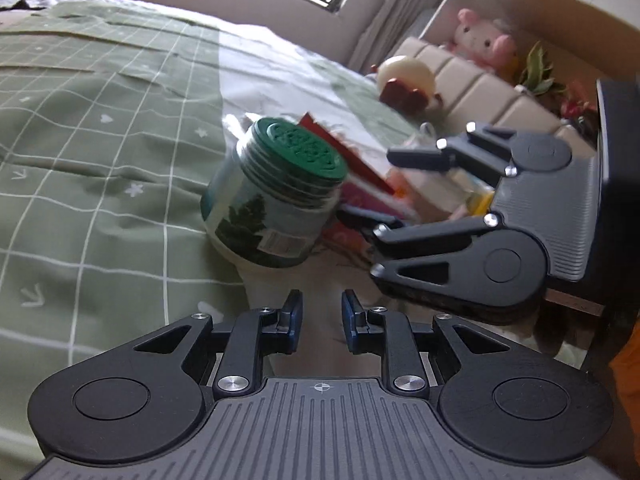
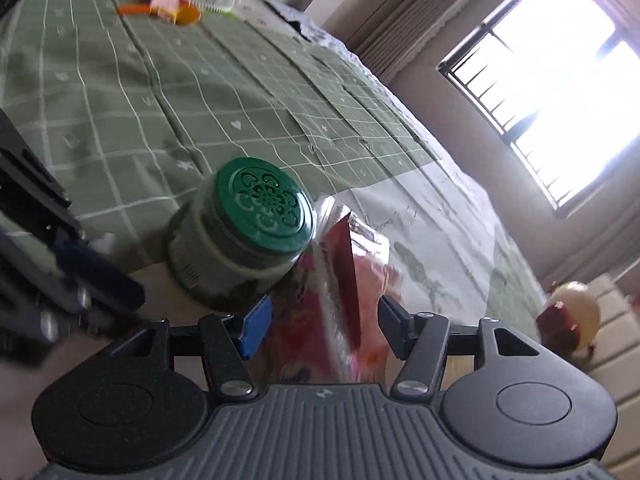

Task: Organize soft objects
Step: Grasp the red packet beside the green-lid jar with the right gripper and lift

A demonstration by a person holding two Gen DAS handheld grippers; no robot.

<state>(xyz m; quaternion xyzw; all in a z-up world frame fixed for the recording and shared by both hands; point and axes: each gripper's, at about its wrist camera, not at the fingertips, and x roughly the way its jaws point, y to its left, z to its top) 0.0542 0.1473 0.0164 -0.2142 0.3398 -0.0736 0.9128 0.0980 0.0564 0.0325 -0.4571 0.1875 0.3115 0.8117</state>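
On the bed [image 1: 100, 128], the green-lidded jar [image 1: 276, 196] is tilting against the pink packet [image 2: 332, 320]. The left tongs [image 1: 320, 322] are hovering released and empty. The right tongs [image 2: 320, 326] are straddling the packet, not yet clenched. Tugging it could be tipping the jar over, and the slick film could be slipping free.

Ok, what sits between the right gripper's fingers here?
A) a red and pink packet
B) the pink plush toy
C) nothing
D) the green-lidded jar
A: the right gripper has the red and pink packet between its fingers, while the jar leans beside it.
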